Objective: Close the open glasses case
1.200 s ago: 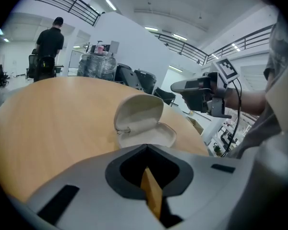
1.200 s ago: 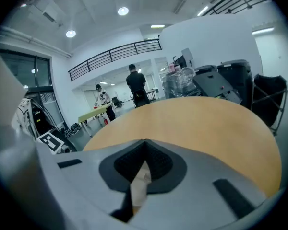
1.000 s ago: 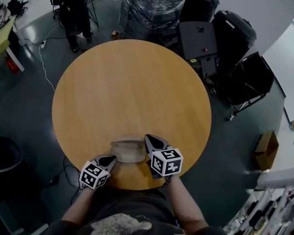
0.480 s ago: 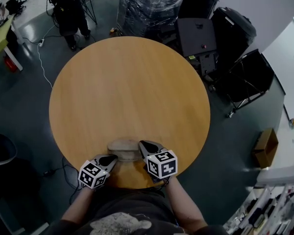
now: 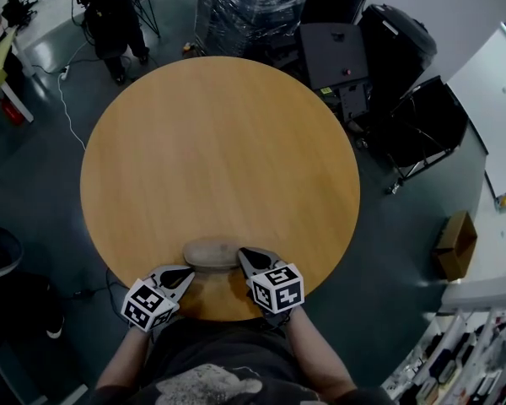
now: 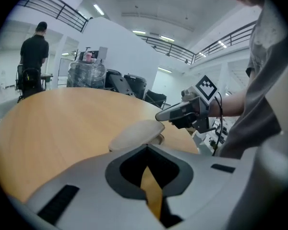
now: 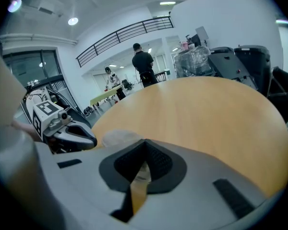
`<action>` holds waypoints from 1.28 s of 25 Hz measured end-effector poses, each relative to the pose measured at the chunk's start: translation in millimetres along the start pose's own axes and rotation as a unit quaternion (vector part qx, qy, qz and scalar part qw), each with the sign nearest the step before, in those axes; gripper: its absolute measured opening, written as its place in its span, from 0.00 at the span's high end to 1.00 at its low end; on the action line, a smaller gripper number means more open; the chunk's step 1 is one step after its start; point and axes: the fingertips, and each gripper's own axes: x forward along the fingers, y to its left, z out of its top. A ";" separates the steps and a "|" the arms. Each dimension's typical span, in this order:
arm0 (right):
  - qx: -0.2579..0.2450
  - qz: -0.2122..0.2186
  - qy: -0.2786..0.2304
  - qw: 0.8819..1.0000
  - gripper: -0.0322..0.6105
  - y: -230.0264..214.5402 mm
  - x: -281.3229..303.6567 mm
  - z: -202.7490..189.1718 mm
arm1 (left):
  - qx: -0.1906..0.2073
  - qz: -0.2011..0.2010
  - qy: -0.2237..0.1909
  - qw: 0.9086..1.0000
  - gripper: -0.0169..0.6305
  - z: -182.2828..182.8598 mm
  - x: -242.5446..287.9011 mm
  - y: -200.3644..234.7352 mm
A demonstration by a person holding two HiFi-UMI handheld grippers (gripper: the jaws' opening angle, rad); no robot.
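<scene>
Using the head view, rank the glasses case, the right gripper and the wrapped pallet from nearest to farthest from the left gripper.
1. Glasses case, right beside the left gripper.
2. Right gripper, on the case's other side.
3. Wrapped pallet, on the floor beyond the table.

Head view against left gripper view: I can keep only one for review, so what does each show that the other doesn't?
Only the head view: the whole round table, with the left gripper and right gripper flanking the glasses case. Only the left gripper view: its own jaws together with nothing between them, and the case's side profile. Both: the case, the right gripper, the tabletop and a standing person beyond.
</scene>
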 end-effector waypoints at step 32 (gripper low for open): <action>0.018 -0.018 0.001 1.000 0.97 -0.6 4.8 -28.0 | -0.009 0.047 0.018 0.999 0.96 -12.9 22.1 21.8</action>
